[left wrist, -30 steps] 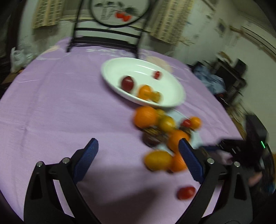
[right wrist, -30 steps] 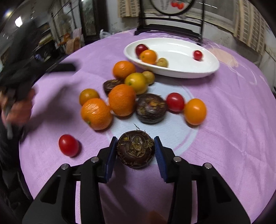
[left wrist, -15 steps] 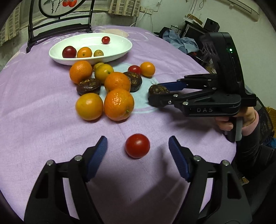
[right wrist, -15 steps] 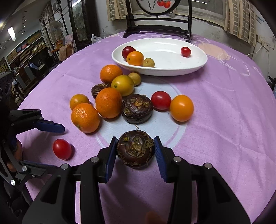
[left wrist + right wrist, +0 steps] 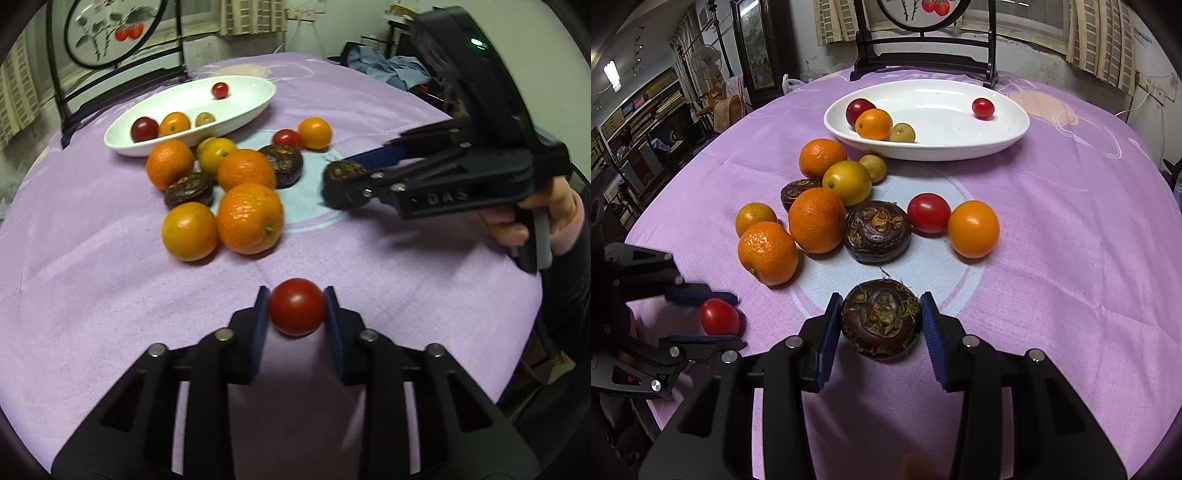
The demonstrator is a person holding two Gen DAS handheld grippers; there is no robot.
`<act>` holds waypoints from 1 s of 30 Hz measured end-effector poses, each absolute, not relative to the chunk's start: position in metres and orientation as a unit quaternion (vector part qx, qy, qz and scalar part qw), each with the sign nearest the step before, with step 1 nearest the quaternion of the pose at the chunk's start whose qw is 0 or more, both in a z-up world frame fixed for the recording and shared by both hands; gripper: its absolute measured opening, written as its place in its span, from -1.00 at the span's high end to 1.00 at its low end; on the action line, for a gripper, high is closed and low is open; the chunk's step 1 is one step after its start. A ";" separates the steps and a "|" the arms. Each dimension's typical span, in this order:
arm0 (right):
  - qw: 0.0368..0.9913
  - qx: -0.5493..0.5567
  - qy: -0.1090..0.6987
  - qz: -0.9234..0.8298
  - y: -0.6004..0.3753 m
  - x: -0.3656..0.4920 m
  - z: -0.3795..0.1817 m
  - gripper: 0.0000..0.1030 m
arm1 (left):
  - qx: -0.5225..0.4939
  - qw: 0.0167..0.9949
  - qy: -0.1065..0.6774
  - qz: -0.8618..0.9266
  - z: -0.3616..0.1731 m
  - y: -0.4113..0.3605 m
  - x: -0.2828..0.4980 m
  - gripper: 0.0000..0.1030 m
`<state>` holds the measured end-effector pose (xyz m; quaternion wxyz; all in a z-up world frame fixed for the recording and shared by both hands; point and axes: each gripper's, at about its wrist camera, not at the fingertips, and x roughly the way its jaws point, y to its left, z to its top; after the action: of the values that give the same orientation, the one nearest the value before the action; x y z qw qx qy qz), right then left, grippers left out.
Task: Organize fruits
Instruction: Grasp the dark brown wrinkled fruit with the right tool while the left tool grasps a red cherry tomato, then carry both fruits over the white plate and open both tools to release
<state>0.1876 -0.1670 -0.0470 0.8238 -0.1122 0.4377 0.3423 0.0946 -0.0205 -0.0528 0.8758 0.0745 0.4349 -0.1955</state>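
On the purple tablecloth (image 5: 1071,240), both grippers have a fruit pinched and most of the sorting is left.

Left gripper (image 5: 295,308) pinches a red tomato (image 5: 296,311) near the table's edge; right gripper (image 5: 881,325) pinches a dark water chestnut (image 5: 881,319). Four small fruits lie in the white dish (image 5: 1004,142); roughly ten, oranges (image 5: 816,219) among them, sit loose before it, judged about a quarter done.

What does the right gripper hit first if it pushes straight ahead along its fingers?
The right gripper is shut on a dark water chestnut. Straight ahead, the first obstacle looks like the second dark chestnut, with an orange beside it. Depth is approximate.
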 end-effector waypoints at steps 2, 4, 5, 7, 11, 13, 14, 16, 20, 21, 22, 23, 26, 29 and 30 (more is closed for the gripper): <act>0.825 -0.110 0.437 0.342 -0.168 0.188 -0.047 0.16 | 0.080 0.877 0.432 -0.194 -0.052 -0.021 0.093 0.44; 0.825 -0.106 0.436 0.345 -0.170 0.189 -0.046 0.16 | 0.071 0.877 0.430 -0.200 -0.051 -0.018 0.092 0.44; 0.824 -0.102 0.435 0.347 -0.170 0.189 -0.045 0.16 | 0.063 0.878 0.428 -0.205 -0.049 -0.016 0.093 0.44; 0.823 -0.092 0.433 0.357 -0.171 0.189 -0.044 0.16 | 0.036 0.884 0.413 -0.217 -0.039 -0.006 0.096 0.44; 0.841 -0.086 0.379 0.377 -0.168 0.185 -0.027 0.16 | -0.026 0.900 0.378 -0.217 -0.011 0.020 0.120 0.44; 0.857 -0.074 0.347 0.374 -0.168 0.189 -0.015 0.16 | -0.044 0.908 0.367 -0.196 0.001 0.031 0.138 0.44; 0.863 -0.063 0.338 0.371 -0.168 0.195 -0.010 0.16 | -0.060 0.912 0.362 -0.185 0.007 0.038 0.152 0.44; 0.874 -0.029 0.326 0.358 -0.168 0.213 0.001 0.16 | -0.080 0.915 0.357 -0.169 0.017 0.043 0.177 0.44; 0.893 0.000 0.325 0.312 -0.160 0.259 0.012 0.16 | -0.070 0.927 0.355 -0.097 0.029 0.043 0.237 0.44; 0.895 0.002 0.329 0.303 -0.156 0.272 0.012 0.16 | -0.070 0.926 0.360 -0.090 0.028 0.043 0.253 0.44; 0.895 0.002 0.333 0.297 -0.152 0.282 0.010 0.16 | -0.070 0.924 0.366 -0.086 0.026 0.043 0.268 0.44; 0.895 0.002 0.338 0.291 -0.148 0.290 0.009 0.16 | -0.070 0.923 0.368 -0.081 0.025 0.043 0.278 0.44; 0.894 -0.014 0.352 0.275 -0.134 0.315 -0.004 0.16 | -0.067 0.920 0.383 -0.051 0.014 0.044 0.314 0.44; 0.889 -0.026 0.371 0.266 -0.122 0.334 -0.016 0.16 | -0.073 0.913 0.399 -0.038 0.003 0.048 0.330 0.44; 0.887 -0.027 0.376 0.268 -0.120 0.338 -0.019 0.16 | -0.074 0.910 0.407 -0.038 -0.001 0.049 0.333 0.44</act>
<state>0.3377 -0.1196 -0.0189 0.8866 -0.0269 0.3760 0.2679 0.3334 0.0493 -0.0014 0.9098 -0.0736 0.4068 -0.0376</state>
